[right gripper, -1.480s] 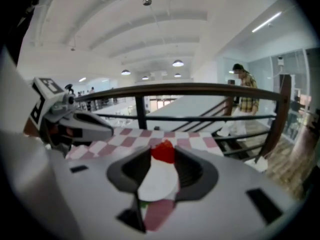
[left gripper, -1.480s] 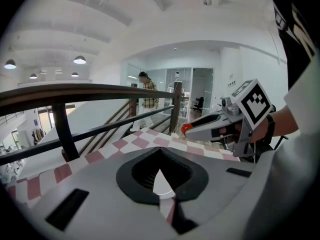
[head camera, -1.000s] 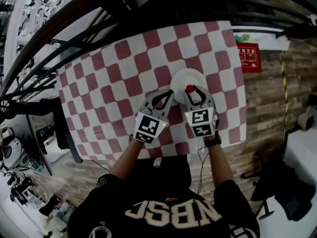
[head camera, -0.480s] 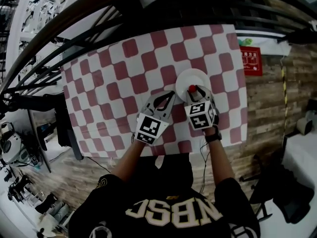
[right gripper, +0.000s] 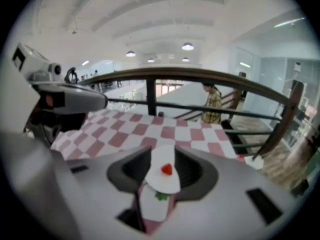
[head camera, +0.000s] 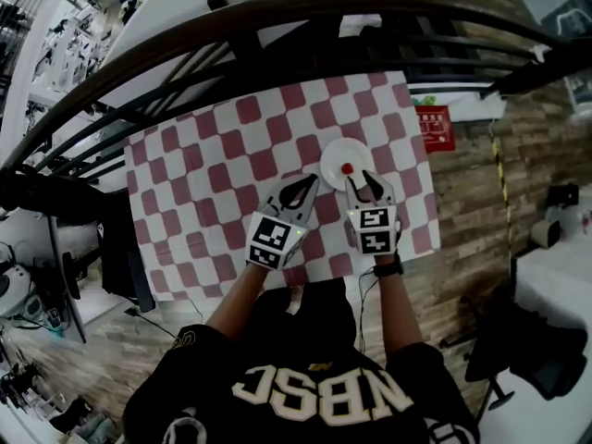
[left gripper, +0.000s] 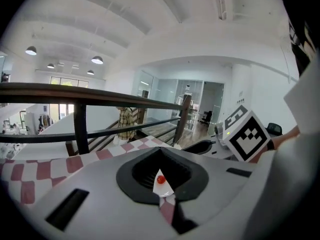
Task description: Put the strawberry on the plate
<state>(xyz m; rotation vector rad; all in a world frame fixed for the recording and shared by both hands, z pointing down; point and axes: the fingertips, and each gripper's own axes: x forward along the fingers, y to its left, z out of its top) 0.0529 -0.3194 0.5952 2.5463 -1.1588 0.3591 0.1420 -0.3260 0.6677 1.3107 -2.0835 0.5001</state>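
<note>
A small red strawberry [head camera: 347,168] lies on the round white plate [head camera: 344,151] on the red-and-white checked tablecloth [head camera: 203,183]. My right gripper [head camera: 363,179] sits just on the near side of the plate, open and empty. In the right gripper view the strawberry [right gripper: 166,169] and plate [right gripper: 165,181] show through the wide gap between its jaws. My left gripper [head camera: 310,179] rests left of the plate with its tips together, shut on nothing. The left gripper view shows the strawberry [left gripper: 160,180] through a narrow slit.
A dark metal railing [head camera: 277,17] curves along the table's far side. A red sign [head camera: 435,128] lies on the wooden floor [head camera: 481,183] to the right. The table's right edge is close to the right gripper. A small green scrap [right gripper: 161,196] lies near the plate.
The right gripper had the strawberry over the plate; it has let go and drawn back toward me, leaving the strawberry on the plate. The left gripper has barely moved.
</note>
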